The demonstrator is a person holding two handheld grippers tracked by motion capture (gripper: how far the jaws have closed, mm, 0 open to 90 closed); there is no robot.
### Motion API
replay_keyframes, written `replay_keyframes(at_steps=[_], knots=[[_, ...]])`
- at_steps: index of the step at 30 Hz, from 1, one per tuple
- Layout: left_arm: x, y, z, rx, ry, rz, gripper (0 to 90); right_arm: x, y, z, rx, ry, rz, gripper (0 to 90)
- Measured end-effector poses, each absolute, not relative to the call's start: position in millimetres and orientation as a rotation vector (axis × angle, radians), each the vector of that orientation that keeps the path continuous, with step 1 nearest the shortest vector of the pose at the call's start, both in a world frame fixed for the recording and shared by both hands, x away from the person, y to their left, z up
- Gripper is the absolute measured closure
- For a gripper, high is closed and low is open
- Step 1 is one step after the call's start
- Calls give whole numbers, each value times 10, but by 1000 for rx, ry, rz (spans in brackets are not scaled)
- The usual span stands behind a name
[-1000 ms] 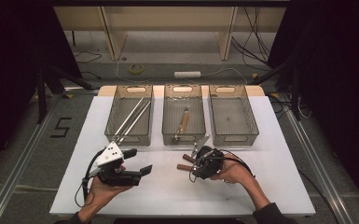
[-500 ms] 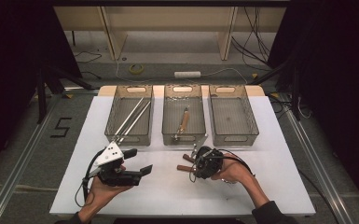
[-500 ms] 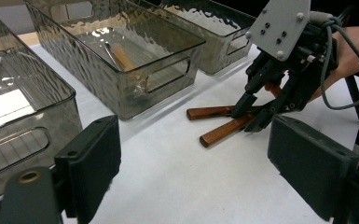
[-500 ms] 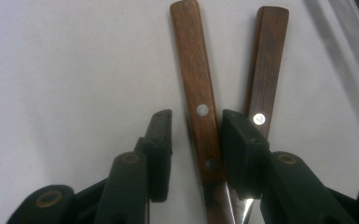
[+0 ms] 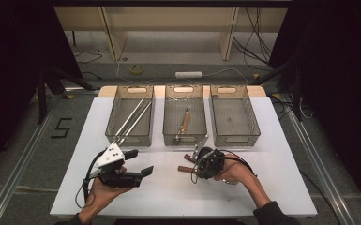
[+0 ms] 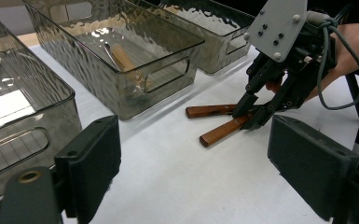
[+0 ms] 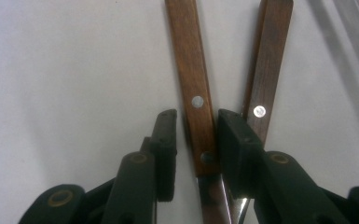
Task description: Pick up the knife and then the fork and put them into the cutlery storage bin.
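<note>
On the white bench [image 5: 272,187] I have three clear bins: the left bin [image 5: 130,137] holds metal rods, the middle bin [image 5: 184,139] already holds one wooden-handled knife [image 5: 184,122], the right bin [image 5: 236,138] looks empty. Two more wooden-handled knives [image 6: 219,122] lie near the middle bin, so I judge the sorting is partly done. My right gripper [image 7: 193,140] straddles the left knife handle [image 7: 192,74], jaws narrow but not yet clamped. My left gripper [image 5: 138,164] hovers wide open, holding nothing. Since half a second ago, almost nothing has shifted.
</note>
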State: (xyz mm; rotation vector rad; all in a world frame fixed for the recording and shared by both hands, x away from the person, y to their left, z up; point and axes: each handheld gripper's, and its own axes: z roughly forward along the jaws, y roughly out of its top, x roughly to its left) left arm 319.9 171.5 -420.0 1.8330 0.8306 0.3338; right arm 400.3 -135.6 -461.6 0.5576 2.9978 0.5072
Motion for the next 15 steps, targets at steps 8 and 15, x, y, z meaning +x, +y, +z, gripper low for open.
replay_keyframes(at_steps=[8, 15], knots=[[3198, 1715, -4201, 1833, 831, 334, 166, 4011, -1336, -4606, 565, 3007, 468, 712], [3198, 1714, -4201, 1835, 831, 336, 167, 3990, -1307, -4605, 516, 2994, 436, 729]])
